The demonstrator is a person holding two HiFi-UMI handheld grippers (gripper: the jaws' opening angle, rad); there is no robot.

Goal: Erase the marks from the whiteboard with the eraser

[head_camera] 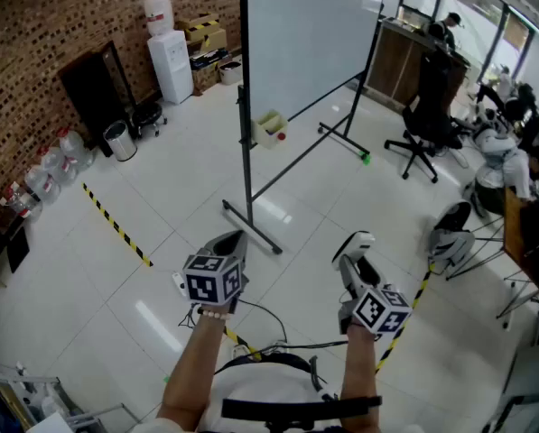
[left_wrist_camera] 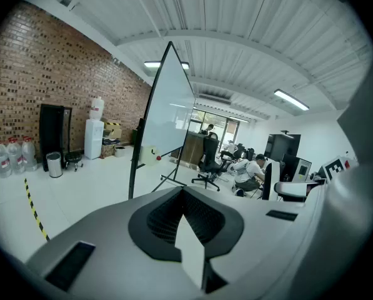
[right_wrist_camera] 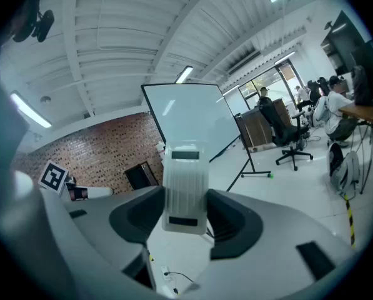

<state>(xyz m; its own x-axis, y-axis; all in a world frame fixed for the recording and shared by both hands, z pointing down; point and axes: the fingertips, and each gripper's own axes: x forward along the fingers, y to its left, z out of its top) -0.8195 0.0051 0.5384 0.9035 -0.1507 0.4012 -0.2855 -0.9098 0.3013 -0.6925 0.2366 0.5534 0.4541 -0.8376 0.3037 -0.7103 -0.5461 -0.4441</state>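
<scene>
White eraser point(right_wrist_camera: 185, 186) in right claw point(right_wrist_camera: 186, 212), lengthwise toward whiteboard point(right_wrist_camera: 191, 114).

The head camera looks steeply down, the whiteboard point(head_camera: 305, 34) well off at twelve o'clock, while cameras on the left gripper point(head_camera: 228, 240) and right gripper point(head_camera: 356, 241) look from low along their jaws at that same whiteboard.
</scene>
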